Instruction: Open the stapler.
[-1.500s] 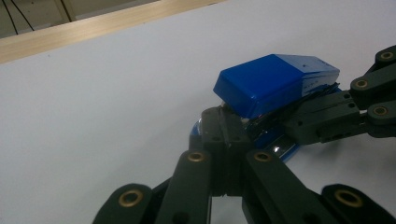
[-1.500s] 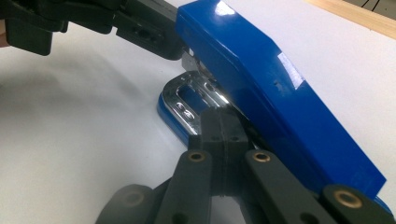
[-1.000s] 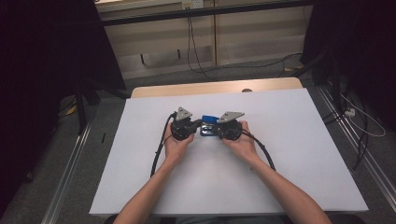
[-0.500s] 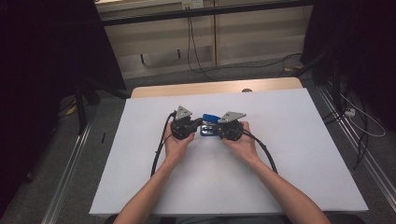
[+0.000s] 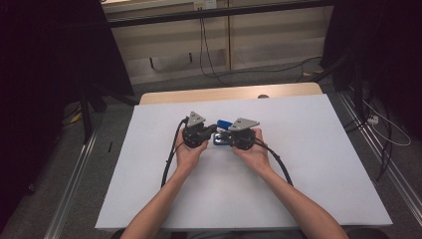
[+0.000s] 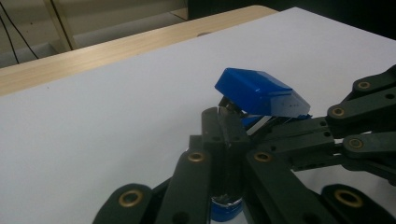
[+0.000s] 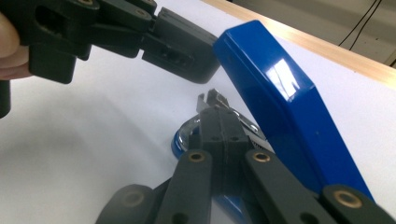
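Grippers meet nose to nose at the middle of the table, each held in one hand. Left gripper (image 5: 206, 133) is clenched: in the left gripper view its jaws stand pressed together, with a metal part of the stapler (image 6: 261, 95) at their tips (image 6: 227, 122). Whether the jaws actually pinch that metal part cannot be told. Right gripper (image 5: 230, 135) is likewise clenched; in the right gripper view its jaws are closed (image 7: 219, 122) on or against the stapler's metal inner arm, just beside the blue top cover (image 7: 280, 98). Exact grasp cannot be told there either.

Stapler position: between the two grippers, resting on the sheet, blue cover hinged up and tilted, blue base (image 7: 180, 142) flat on the surface. In the right gripper view the left gripper's black jaw block (image 7: 180, 49) sits touching or nearly touching the cover's front end.

Surface: white sheet (image 5: 308, 164) covering most of a wooden table (image 5: 229, 93), whose bare far edge shows. Cables (image 5: 169, 162) trail from both grippers toward the person.

Room: grey floor, dark curtains at left and right, a pale panelled wall behind with hanging wires (image 5: 203, 45).
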The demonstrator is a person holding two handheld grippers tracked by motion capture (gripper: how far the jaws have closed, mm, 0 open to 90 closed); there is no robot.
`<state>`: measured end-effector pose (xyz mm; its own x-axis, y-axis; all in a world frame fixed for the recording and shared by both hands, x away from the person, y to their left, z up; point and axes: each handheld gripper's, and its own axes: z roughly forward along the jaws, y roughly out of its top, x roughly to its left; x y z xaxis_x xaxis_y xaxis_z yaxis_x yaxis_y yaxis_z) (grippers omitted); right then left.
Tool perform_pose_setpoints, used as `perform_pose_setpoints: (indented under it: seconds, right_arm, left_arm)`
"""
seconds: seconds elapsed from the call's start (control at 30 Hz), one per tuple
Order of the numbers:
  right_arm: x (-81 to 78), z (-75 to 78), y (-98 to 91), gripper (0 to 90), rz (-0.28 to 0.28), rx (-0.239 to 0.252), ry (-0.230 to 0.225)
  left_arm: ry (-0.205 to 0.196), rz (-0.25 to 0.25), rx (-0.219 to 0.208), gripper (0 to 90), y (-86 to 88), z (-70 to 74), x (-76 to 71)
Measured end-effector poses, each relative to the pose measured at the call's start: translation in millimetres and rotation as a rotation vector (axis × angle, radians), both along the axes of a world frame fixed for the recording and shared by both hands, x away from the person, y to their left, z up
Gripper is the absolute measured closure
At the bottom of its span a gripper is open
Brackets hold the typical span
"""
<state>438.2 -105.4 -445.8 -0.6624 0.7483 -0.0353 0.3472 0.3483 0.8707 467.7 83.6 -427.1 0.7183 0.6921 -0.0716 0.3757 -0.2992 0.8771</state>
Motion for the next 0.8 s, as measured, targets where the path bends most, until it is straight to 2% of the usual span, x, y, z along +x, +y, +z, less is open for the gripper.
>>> perform_pose_setpoints:
  seconds: [0.07,0.27,0.43,0.8]
  right_arm:
    - [0.7,-0.4,1.7,90.0,-0.008,0.000,-0.007]
    - [2.9,-4.2,4.6,90.0,-0.032,-0.001,-0.011]
    - [3.6,-3.8,6.1,90.0,-0.060,-0.007,-0.043]
    - [2.8,-4.6,7.4,90.0,-0.071,-0.008,-0.051]
  left_arm:
    - [-0.013,-0.005,0.021,90.0,-0.6,1.0,-0.9]
    - [-0.004,-0.004,0.004,90.0,-0.2,1.2,-0.1]
    - [0.005,-0.007,-0.008,90.0,0.6,0.1,1.0]
    - [0.026,-0.009,0.007,90.0,-2.4,-8.0,5.3]
